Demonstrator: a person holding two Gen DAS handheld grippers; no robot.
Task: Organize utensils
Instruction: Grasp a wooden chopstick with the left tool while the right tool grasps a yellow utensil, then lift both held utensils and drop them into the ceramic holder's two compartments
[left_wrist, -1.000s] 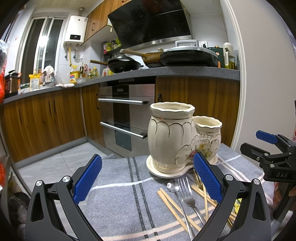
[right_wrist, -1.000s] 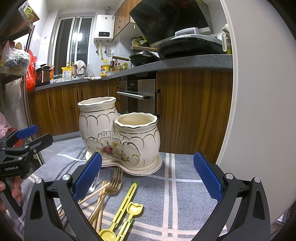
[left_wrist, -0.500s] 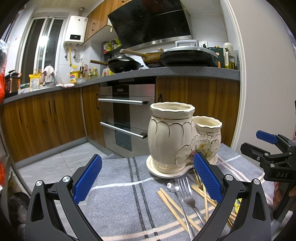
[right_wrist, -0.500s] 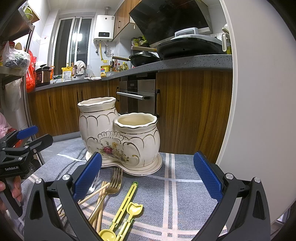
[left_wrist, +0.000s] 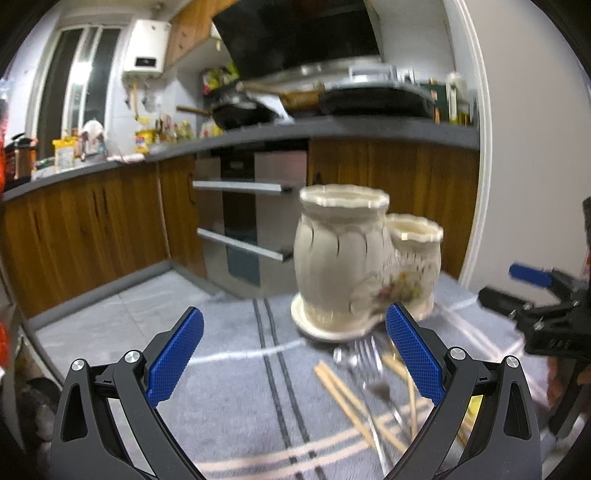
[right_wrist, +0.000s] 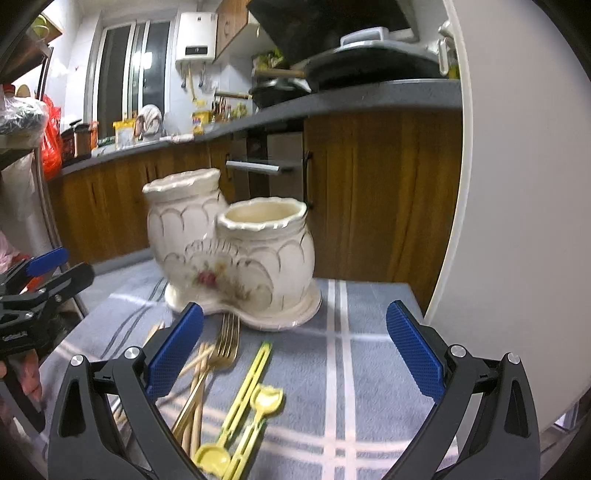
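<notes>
Nearest the lenses, the left gripper (left_wrist: 294, 354) and the right gripper (right_wrist: 294, 352) both stand with jaws spread wide and nothing between the blue pads. Just beyond them the utensils lie loose on the grey checked tablecloth (right_wrist: 369, 369): a gold fork (right_wrist: 221, 350), wooden chopsticks (left_wrist: 347, 398), a silver fork (left_wrist: 369, 369), a yellow spoon (right_wrist: 264, 400) and a yellow slotted piece (right_wrist: 251, 384), all crossing or touching one another in front of the holder. Behind them stands the cream ceramic holder (right_wrist: 236, 258), two joined pots on one base, both empty as far as the rims show. The likely trouble is the tangle: closing on one handle could drag a neighbour along, and thin flat pieces may slip from the pads against the cloth. The holder sits near the table's far edge, so a knock from a long handle could shift it. The right wrist view alone shows the yellow pieces clearly and looks into the lower pot; the left wrist view, heavily blurred, shows the silver fork and the taller pot's side. Farther off are wooden cabinets and an oven (left_wrist: 255, 221).
</notes>
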